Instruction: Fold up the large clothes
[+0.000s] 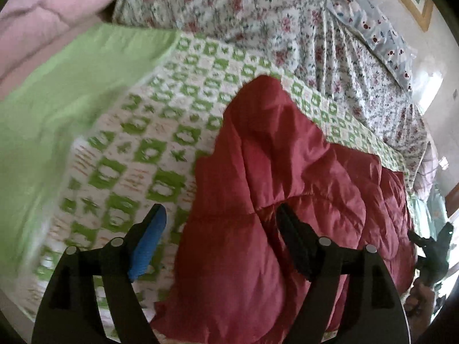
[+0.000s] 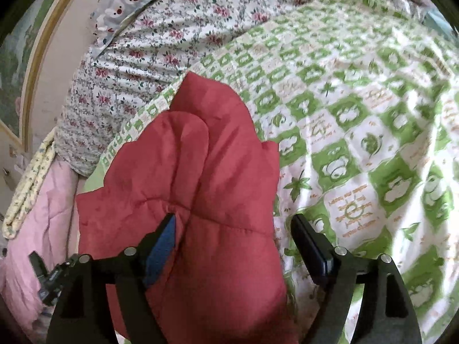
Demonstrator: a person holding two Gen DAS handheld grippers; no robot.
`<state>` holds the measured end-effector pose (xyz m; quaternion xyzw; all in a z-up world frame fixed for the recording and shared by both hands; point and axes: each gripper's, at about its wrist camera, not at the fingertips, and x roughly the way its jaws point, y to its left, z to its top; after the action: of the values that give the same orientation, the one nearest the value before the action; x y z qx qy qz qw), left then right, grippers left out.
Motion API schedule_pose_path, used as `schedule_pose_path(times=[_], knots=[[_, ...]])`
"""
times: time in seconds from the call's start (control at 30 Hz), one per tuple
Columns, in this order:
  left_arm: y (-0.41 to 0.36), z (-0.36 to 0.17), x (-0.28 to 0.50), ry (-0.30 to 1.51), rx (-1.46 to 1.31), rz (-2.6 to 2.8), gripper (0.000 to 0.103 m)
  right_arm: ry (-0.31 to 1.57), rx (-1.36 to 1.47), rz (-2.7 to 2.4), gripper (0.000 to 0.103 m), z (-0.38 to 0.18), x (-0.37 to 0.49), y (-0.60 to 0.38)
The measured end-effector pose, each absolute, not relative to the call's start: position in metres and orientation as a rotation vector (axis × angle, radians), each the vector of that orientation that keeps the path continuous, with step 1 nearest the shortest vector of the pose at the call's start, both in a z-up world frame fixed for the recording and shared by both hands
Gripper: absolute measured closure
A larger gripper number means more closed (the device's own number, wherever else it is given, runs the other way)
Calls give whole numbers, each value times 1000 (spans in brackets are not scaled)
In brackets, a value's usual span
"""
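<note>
- A big red puffy jacket (image 1: 287, 172) lies on a bed, on top of a white bed cover with green squares (image 1: 143, 132).
- The jacket is bunched up and folded over itself. One rounded part (image 2: 183, 140) sticks up toward the far end of the bed.
- The left tool (image 1: 221, 215) hangs over the near side of the jacket. Its two fingers are spread wide.
- One left finger has a blue pad (image 1: 149, 246) and sits over the green and white cover. The other finger is black and sits over the red cloth. Nothing is pinched between them.
- The right tool (image 2: 233, 226) is spread wide too. The jacket's edge lies under the gap between its fingers, but the fingers do not squeeze it.
- The right tool's blue pad (image 2: 160, 249) is right next to a seam in the red cloth. I cannot tell if it touches.
- Behind the jacket is a sheet with small pink flowers (image 1: 258, 8).
- A gray pillow with little bears (image 2: 129, 3) lies at the far end of the bed.
- A pink blanket (image 2: 37, 215) is bunched beside the bed.
- A plain green cloth (image 1: 57, 109) lies on the left in the left view. It looks blurry.
- A picture with a gold frame (image 2: 34, 66) hangs on the wall.
</note>
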<state>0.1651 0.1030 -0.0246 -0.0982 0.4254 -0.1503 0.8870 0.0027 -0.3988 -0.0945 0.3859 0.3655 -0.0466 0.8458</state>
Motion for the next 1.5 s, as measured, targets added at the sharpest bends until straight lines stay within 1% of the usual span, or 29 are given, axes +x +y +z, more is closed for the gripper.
schedule_pose_path(times=[0.2,0.37,0.83,1.13,1.4,1.5], knots=[[108,-9,156,846,-189,-317,24,707,736,-153,21,-67,-9,-393],[101,-6,147,840,-164,-336,24,688,676,-149,21,-50,-13,-381],[82,-1,128,833,-95,-385,24,692,600,-115,21,-35,-19,-353],[47,5,102,809,-19,-503,24,696,446,-84,21,-16,-21,-310],[-3,-15,73,803,117,-631,24,749,283,61,22,-20,0,-243],[-11,-35,84,851,167,-585,24,779,236,57,21,-31,12,-232]])
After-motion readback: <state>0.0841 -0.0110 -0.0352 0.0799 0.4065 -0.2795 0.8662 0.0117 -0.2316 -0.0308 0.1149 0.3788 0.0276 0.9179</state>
